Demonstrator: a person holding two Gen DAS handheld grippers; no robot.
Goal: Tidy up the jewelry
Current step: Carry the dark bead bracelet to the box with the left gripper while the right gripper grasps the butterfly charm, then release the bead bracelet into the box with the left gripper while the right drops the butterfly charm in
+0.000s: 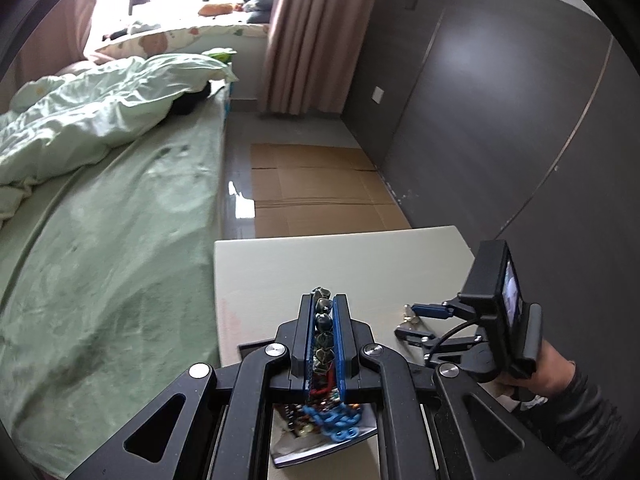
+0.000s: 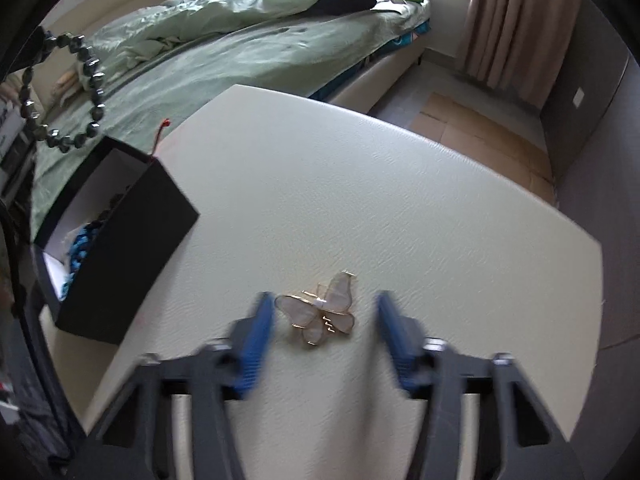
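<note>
Right wrist view: black box [image 2: 120, 248] on the tabletop [image 2: 360, 200] holds a blue chain [image 2: 80, 252]; right gripper [image 2: 322, 312] fingers gape around a butterfly clip [image 2: 320, 312]; left gripper [image 1: 324, 308] fingers clamp a bead bracelet [image 1: 322, 320].

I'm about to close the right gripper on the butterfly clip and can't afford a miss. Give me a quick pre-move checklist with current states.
1. Butterfly clip between the right gripper fingers: ok, it lies between both pads.
2. Pads touching the clip: not ok yet, a gap shows on each side.
3. Clip flat on the table: ok.
4. Left gripper grip on the dark bead bracelet: ok, jaws shut on it.
5. Black box open to take pieces: ok, blue chain already inside.
6. Right view sharpness: not ok, the fingers are blurred.
</note>
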